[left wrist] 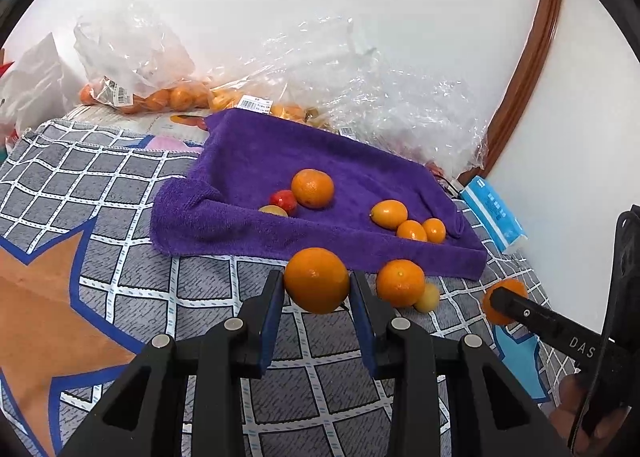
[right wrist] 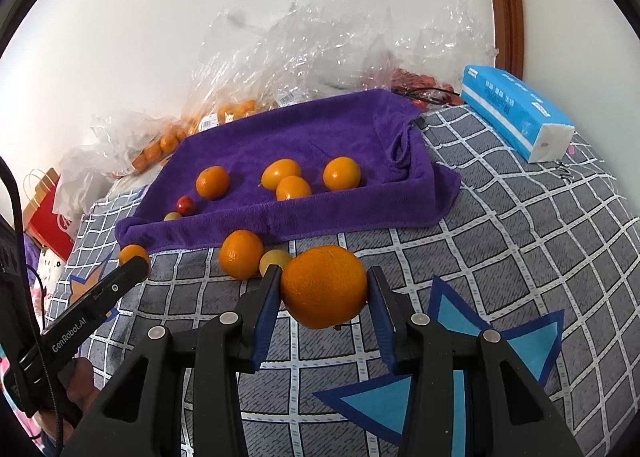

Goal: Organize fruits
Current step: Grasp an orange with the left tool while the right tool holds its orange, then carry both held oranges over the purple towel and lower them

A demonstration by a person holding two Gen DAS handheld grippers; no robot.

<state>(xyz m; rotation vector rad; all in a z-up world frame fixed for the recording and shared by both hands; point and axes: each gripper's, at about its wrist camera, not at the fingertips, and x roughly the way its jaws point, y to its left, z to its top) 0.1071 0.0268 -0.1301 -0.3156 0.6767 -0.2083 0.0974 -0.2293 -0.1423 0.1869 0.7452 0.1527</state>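
Observation:
My left gripper (left wrist: 317, 285) is shut on an orange (left wrist: 317, 280), just in front of the purple towel (left wrist: 256, 161). My right gripper (right wrist: 323, 287) is shut on a bigger orange (right wrist: 324, 285); it also shows at the right of the left wrist view (left wrist: 505, 299). Between the two, on the checked cloth, lie another orange (left wrist: 400, 283) (right wrist: 241, 253) and a small yellow fruit (left wrist: 428, 297) (right wrist: 275, 260). On the towel lie an orange (left wrist: 312, 188), a red fruit (left wrist: 283, 201), a yellow fruit (left wrist: 273, 211) and three small oval orange fruits (left wrist: 389, 213).
Clear plastic bags (left wrist: 136, 57) holding more oranges lie along the white wall behind the towel. A blue tissue pack (right wrist: 516, 113) lies at the right. A red paper bag (right wrist: 50, 217) stands at the far left. The checked cloth (left wrist: 120, 185) covers the surface.

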